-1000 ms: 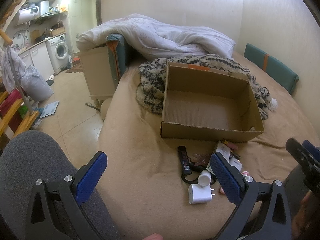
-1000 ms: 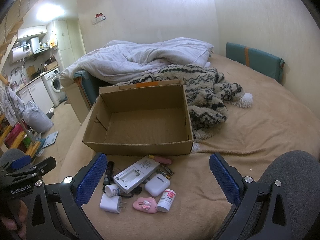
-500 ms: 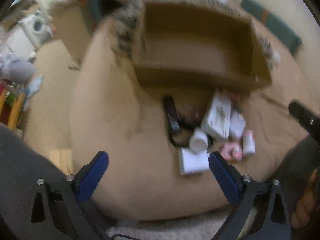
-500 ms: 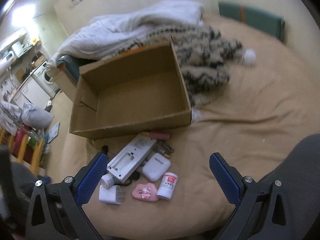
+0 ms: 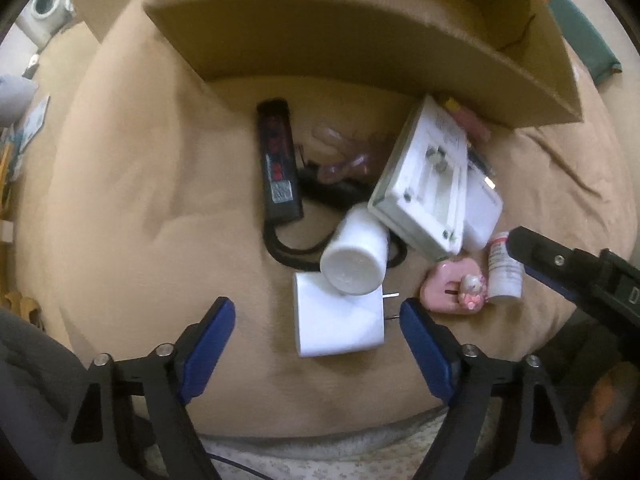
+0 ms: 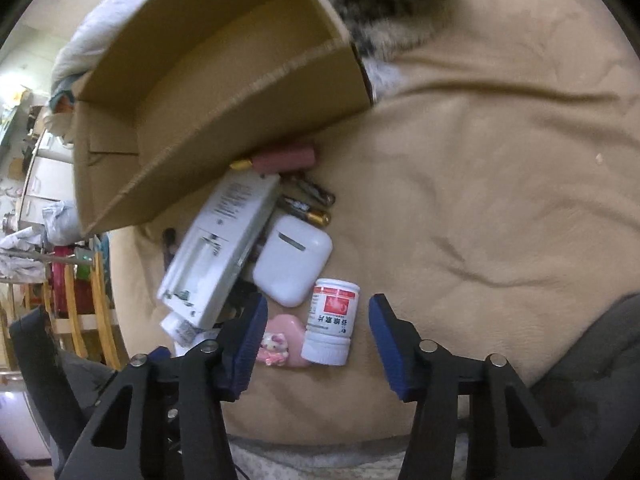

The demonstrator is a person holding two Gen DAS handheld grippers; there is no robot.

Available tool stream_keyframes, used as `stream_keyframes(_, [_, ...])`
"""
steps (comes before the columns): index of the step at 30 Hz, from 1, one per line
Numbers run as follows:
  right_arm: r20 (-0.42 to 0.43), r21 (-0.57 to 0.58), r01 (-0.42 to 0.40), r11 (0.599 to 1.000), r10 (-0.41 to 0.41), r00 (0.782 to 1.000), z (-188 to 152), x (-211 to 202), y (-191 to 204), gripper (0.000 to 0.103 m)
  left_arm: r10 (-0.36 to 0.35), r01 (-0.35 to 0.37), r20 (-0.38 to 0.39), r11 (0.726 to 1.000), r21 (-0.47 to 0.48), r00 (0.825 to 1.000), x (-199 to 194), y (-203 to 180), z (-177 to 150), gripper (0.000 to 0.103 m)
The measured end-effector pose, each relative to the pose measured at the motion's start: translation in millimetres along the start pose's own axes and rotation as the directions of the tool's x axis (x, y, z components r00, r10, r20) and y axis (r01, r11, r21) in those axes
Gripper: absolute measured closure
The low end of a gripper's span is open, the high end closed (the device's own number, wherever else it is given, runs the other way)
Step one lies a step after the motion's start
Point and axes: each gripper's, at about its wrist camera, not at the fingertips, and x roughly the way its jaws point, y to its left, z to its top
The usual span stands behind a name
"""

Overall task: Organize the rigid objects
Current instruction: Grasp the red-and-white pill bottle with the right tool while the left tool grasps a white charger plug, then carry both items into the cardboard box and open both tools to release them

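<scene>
L gripper (image 5: 318, 322): jaws wide open, nothing between the pads; low over the tan bedcover (image 5: 132, 184), aimed at near edge of the pile.
White charger (image 5: 338, 326): plug-in cube, lies flat betw the L pads, closer to the R-side pad; its prongs point twd that pad, not touching it as far as I can tell.
White bottle (image 5: 354, 258): on its side, cap end twd camera, resting on far edge of charger, just beyond L fingertips.
Black battery pack (image 5: 278, 166): flat, long axis running away from camera, left of bottle; black cable (image 5: 288, 254) loops from it under the bottle.
White device (image 5: 424, 176): flat rectangular, back side up w/ open battery bay, tilted over other items, right of bottle.
R gripper (image 6: 318, 328): jaws open, holding nothing; also seen at right edge in L wrist view, near the pill bottle.
Pill bottle (image 6: 330, 322): white w/ red label, lying down, cap twd camera; sits betw R pads, nearer the L-side one, no contact visible.
Pink charm (image 6: 282, 340): cat figure on pink base, touching pill bottle's side, partly behind R gripper's L-side finger.
Earbud case (image 6: 292, 260): white, just beyond pill bottle, beside white device.
AA batteries (image 6: 310, 204): two, dark/gold, beyond earbud case.
Pink tube (image 6: 286, 158): against the box's front wall.
Cardboard box (image 6: 248, 92): open top, on bedcover behind the pile; interior looks bare where visible.
Patterned blanket (image 6: 400, 4): behind box, blurred.
</scene>
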Motion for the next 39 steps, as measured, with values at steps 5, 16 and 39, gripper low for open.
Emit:
stream_keyframes(5, [-0.044,-0.002,0.027,1.000,-0.027,0.999,0,17,2,0.073,-0.011,0.011,0.015,1.000,-0.005,1.000,6,5,3,0.041])
stream_keyframes(16, [0.069,-0.051,-0.006,0.999,0.009,0.998,-6,-12,15,0.075,-0.028,0.027,0.070,1.000,0.017,0.997,-23,19,-23,0.064])
stream_keyframes(39, [0.348,-0.306,0.022,0.952,0.091,0.933,75,-81,56,0.075,0.039,-0.084,0.489,0.994,0.071,0.871,-143,30,80,0.065])
